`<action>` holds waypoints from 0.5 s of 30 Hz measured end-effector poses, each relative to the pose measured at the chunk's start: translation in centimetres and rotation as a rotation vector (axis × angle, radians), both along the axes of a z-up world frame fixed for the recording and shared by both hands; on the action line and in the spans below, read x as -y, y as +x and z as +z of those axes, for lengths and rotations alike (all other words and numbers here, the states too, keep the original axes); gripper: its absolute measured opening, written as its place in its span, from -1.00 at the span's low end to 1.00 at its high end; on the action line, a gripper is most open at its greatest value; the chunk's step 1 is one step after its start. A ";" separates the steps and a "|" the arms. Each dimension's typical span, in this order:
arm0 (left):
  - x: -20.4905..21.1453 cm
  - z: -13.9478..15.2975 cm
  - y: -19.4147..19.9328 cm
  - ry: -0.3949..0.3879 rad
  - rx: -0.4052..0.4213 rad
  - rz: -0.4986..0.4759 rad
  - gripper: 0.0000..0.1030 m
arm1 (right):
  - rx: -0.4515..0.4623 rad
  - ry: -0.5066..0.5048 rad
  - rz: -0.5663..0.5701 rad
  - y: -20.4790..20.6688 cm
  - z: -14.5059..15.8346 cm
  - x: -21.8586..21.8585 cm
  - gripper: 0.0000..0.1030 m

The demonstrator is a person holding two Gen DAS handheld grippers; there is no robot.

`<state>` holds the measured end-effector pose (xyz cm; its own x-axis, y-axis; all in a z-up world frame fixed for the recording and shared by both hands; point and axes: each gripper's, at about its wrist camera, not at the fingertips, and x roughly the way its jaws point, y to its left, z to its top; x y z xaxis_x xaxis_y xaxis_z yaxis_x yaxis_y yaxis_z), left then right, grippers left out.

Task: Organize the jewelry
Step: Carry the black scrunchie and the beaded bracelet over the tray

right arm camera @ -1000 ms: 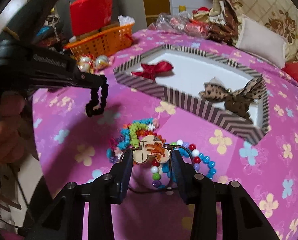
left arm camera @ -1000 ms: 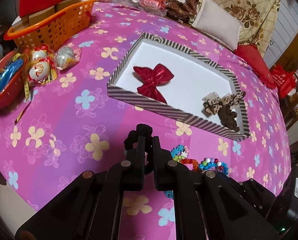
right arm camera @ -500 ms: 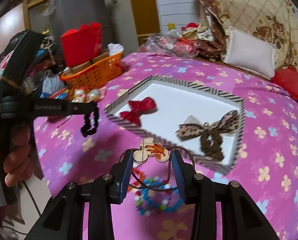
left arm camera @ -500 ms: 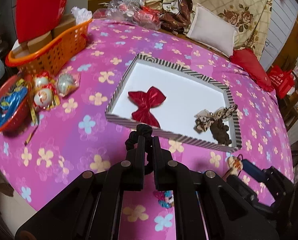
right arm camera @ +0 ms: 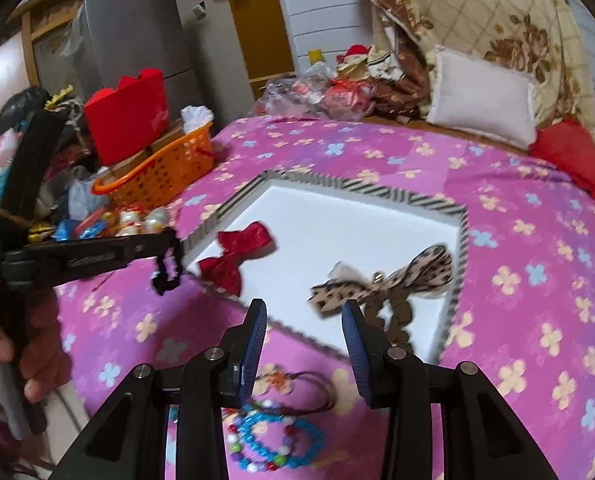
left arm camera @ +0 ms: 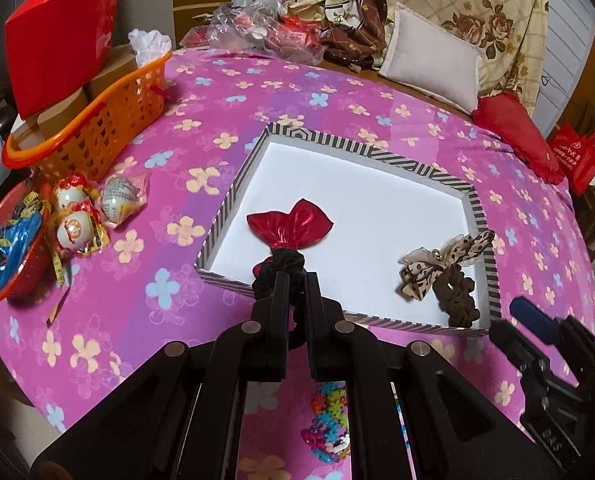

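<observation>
My left gripper (left arm camera: 295, 280) is shut on a black scrunchie (left arm camera: 279, 266), held above the near rim of the striped white tray (left arm camera: 377, 156); it also shows in the right wrist view (right arm camera: 168, 264). The tray (right arm camera: 463, 240) holds a red bow (left arm camera: 293, 226) and a leopard bow with a brown scrunchie (left arm camera: 449, 276). My right gripper (right arm camera: 303, 320) is open and empty above the cloth. Below it lie a wooden pendant on a cord (right arm camera: 275, 382) and a bead bracelet (right arm camera: 273, 442). Colourful beads (left arm camera: 329, 432) show under my left gripper.
An orange basket (left arm camera: 97, 128) with boxes and a red bag stands at the far left. A red bowl (left arm camera: 5, 256) and wrapped balls (left arm camera: 77, 216) lie left. Pillows (left arm camera: 433, 60) and plastic bags (left arm camera: 265, 28) line the back of the pink flowered cloth.
My right gripper has opened and let go of the wooden pendant, which now lies on the cloth. My left gripper has carried the black scrunchie forward to the tray's near rim.
</observation>
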<state>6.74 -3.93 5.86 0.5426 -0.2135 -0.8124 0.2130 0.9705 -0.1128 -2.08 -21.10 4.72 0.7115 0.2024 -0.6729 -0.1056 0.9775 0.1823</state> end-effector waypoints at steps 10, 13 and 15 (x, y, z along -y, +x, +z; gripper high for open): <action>-0.5 -1.4 -0.6 0.003 -0.024 0.000 -0.89 | -0.153 -0.051 0.108 -0.1 -6.3 -4.2 0.04; -0.8 -1.6 -0.8 0.004 -0.028 0.004 -0.89 | -0.179 -0.054 0.084 0.8 -7.6 -4.1 0.04; -1.1 -1.7 -0.9 0.003 -0.029 0.008 -0.89 | -0.197 -0.055 0.076 1.2 -8.3 -4.0 0.01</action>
